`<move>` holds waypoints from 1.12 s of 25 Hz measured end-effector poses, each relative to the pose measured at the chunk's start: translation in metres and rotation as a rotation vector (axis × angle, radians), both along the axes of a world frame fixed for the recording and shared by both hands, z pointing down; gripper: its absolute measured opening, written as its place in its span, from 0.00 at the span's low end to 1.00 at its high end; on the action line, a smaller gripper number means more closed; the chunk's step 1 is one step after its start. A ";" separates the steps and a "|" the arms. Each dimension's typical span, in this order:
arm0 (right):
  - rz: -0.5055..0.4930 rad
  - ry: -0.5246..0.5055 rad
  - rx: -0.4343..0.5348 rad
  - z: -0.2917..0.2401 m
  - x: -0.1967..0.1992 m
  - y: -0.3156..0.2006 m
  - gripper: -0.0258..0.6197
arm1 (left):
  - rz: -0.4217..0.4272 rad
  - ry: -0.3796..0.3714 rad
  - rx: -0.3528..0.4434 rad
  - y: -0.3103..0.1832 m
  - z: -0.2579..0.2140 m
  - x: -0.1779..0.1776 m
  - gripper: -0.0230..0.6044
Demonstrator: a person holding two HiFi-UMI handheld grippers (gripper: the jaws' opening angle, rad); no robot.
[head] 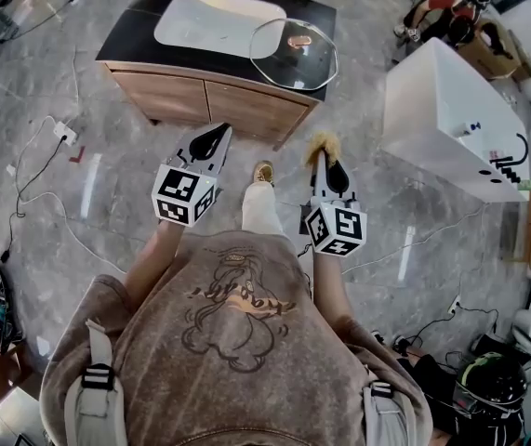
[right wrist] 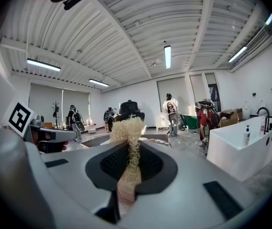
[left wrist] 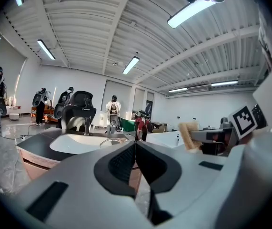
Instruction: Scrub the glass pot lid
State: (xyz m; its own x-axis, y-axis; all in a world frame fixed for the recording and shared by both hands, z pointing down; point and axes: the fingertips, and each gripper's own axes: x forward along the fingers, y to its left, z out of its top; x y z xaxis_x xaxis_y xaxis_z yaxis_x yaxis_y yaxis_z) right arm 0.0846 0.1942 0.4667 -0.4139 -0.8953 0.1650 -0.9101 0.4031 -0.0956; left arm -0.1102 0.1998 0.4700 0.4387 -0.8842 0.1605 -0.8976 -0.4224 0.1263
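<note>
The grey marbled floor [head: 116, 212] runs under a low wooden cabinet [head: 205, 100] with a dark top, in a big hall with a ribbed white ceiling. The one glass pot lid [head: 293, 54] lies flat on that top at the cabinet's right end. It sits just beside the single white oval basin [head: 214, 21], and its rim laps over the basin's edge. Its knob is a small reddish blur. The far side of the cabinet is cut off by the picture's edge.

In front of the cabinet a person holds two claws, each carrying one marker cube.

- **Left gripper:** The left gripper [head: 220, 134] points toward the cabinet's front, well short of the lid. Its jaws are pressed together with nothing between them.
- **Right gripper:** The right gripper [head: 322, 159] is clamped on a single scrub brush [right wrist: 127, 130]. The straw-coloured bristles stick up past the jaw tips, and the wooden block is mostly buried between the pads.

From the claws' own views the lid is barely visible over the jaws.

To the right of the cabinet stands one white tub [head: 442, 110] with a black tap. Beyond the cabinet at least four people [right wrist: 170, 109] with backpacks stand around, too small to make out clearly.
</note>
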 end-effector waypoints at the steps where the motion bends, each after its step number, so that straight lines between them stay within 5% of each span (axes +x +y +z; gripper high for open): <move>1: 0.001 0.000 -0.001 0.000 0.001 -0.011 0.11 | 0.005 -0.002 0.000 -0.011 0.000 0.001 0.06; 12: -0.026 -0.007 -0.042 -0.002 0.012 -0.136 0.11 | 0.011 -0.018 -0.046 -0.141 -0.003 0.013 0.06; 19: -0.066 -0.005 -0.056 -0.005 0.027 -0.213 0.11 | 0.022 0.084 -0.039 -0.215 -0.018 0.032 0.06; 28: -0.112 0.006 -0.070 -0.002 0.049 -0.290 0.11 | -0.017 0.033 0.009 -0.293 -0.031 0.051 0.06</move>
State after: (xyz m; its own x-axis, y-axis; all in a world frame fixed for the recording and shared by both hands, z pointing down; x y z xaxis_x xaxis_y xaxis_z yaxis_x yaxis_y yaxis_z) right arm 0.1339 -0.0957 0.4643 -0.5091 -0.8300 0.2278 -0.8606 0.4944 -0.1220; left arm -0.0593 -0.0932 0.4389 0.4282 -0.8930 0.1382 -0.9002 -0.4081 0.1520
